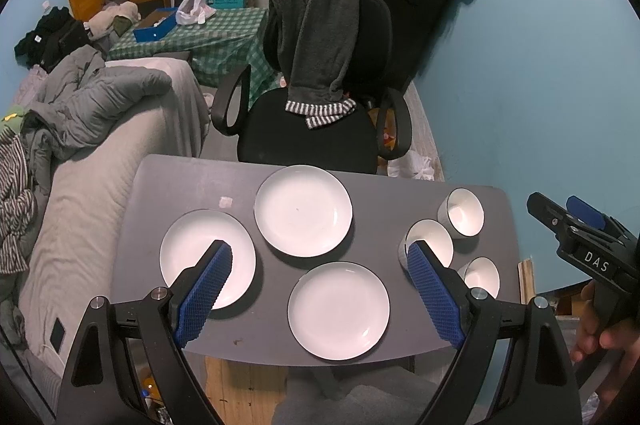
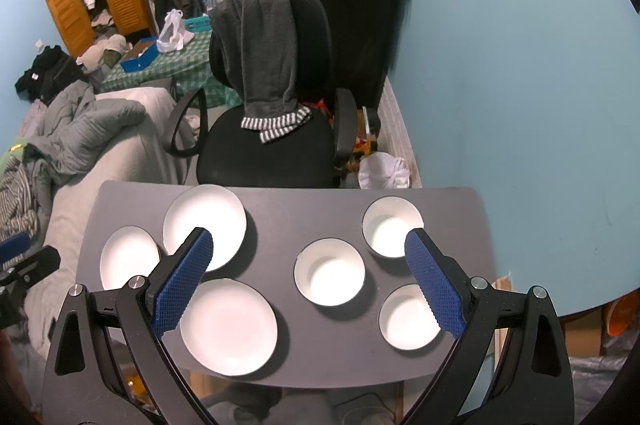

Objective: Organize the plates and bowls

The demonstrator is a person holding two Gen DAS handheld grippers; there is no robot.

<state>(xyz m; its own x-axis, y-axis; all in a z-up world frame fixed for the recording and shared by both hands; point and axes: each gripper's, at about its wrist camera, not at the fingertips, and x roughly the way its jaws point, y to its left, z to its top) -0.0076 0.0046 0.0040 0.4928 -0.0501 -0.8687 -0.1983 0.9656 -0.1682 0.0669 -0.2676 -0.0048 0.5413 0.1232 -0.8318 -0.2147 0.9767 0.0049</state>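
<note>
Left gripper [image 1: 320, 287] and right gripper [image 2: 309, 281] jaws released, ribbed blue pads, three round glossy white plates [image 1: 338, 311] and three bowls [image 2: 329, 271] below on matte grey surface [image 1: 384, 193]

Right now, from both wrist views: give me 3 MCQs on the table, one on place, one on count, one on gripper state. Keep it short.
1. Where do the bowls sit on the table?
A. right side
B. left side
C. stacked in the middle

2. How many plates are there?
A. two
B. three
C. five

3. What state are the hand-held grippers in?
A. both shut on plates
B. one open, one shut
C. both open, holding nothing

Answers:
1 A: the three bowls cluster on the right.
2 B: three plates lie flat and separate on the left.
3 C: the left hand-held gripper and right hand-held gripper show wide-spread fingers above the table, with nothing between them.
</note>
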